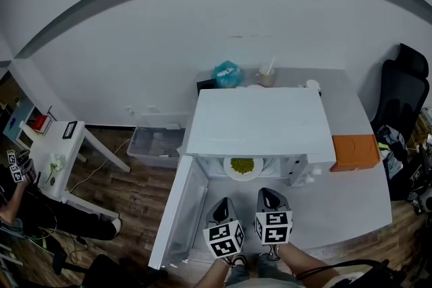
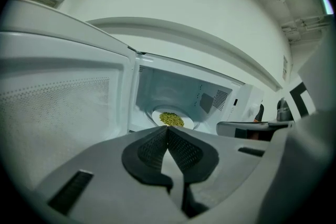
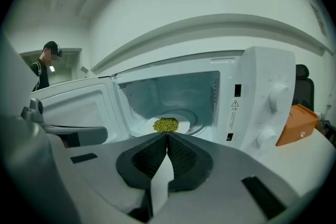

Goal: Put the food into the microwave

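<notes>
nearest the person, the left gripper (image 1: 222, 204) and right gripper (image 1: 271, 195) hang side by side, each with jaws pressed together on nothing, before the white microwave (image 1: 260, 119), its door (image 1: 177, 212) swung left, the plate of green food (image 1: 242, 166) inside.

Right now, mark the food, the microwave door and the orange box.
food (image 3: 166, 124): right gripper view, middle of the pile.
microwave door (image 1: 179, 212): head view, inner panel.
orange box (image 1: 354, 148): head view, top face.
</notes>
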{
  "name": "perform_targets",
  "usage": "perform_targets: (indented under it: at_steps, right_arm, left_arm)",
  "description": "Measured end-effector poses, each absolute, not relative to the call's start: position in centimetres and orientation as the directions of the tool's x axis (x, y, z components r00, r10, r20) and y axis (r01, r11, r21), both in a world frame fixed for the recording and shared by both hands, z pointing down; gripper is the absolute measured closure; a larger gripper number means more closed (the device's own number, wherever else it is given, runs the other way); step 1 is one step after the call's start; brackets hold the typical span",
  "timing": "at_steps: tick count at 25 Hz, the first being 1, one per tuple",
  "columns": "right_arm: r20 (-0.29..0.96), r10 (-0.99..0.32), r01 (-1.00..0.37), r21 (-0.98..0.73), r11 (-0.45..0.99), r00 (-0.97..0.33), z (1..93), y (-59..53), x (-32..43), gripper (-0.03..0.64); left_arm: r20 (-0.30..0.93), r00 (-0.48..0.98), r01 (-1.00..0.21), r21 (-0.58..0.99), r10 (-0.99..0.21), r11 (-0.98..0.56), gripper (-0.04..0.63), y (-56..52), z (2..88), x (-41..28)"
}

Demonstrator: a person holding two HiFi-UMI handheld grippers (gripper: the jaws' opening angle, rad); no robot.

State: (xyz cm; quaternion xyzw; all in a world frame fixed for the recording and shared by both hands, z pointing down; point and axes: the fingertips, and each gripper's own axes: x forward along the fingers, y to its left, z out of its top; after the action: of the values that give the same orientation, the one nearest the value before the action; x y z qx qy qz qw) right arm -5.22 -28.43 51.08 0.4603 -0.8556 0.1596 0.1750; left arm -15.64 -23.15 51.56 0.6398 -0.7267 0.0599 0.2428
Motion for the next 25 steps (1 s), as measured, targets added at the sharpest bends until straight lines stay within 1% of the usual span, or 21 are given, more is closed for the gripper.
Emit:
perform_targets:
  at_steps: [11, 16, 25]
  right_arm:
    - [0.420, -0.735, -0.833, -0.107, 0.543, -0.533, 49.2, -25.7, -4.5, 0.598]
    - [0.409, -0.733, -0.830, -0.133, 0.542, -0.544, 48.3, -24.9, -4.4, 0.598]
    - [0.407, -0.727, -0.823, -0.133, 0.552, -0.553, 48.2, -24.0, -4.3, 0.598]
  left_arm:
    - [0.410, -0.031, -0.966, 0.223, -0.912, 0.133, 0.591, -21.2, 49.7, -15.2]
    - [0.408, -0.012, -0.972, 0.208, -0.913, 0.106, 0.591, -20.6, 49.2, -14.7]
    - [0.419, 0.018, -0.966, 0.240, -0.908, 0.091, 0.591, -20.9, 49.0, -14.1]
